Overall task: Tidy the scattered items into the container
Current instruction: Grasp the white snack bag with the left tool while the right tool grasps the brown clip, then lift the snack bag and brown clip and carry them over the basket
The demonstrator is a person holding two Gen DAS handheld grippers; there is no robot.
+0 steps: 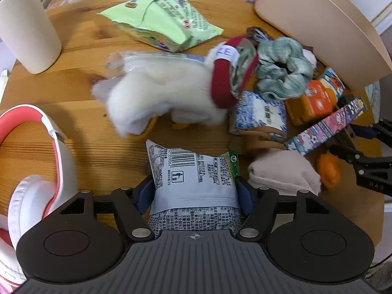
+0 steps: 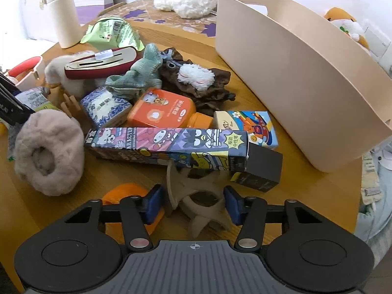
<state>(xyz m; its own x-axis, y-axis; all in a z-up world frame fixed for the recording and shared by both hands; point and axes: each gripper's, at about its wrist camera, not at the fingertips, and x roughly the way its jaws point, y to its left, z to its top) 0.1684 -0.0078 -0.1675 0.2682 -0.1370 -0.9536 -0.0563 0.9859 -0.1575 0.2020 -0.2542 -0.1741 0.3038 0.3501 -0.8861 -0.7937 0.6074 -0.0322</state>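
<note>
The left gripper (image 1: pixel 194 188) held a pale blue snack packet (image 1: pixel 193 171) by its crimped near end, pads pressed to both sides; light, crinkly and slippery, it probably needed that firm hold on the seam. The right gripper (image 2: pixel 192 202) stood wide around a beige hair claw (image 2: pixel 196 196) lying on the bench (image 2: pixel 122 176), its pads not visibly touching it; stiff, curved plastic, best pinched across its ribs. Beyond lay a glossy cartoon-printed box (image 2: pixel 169 147), and far right the smooth beige container (image 2: pixel 294 73).
</note>
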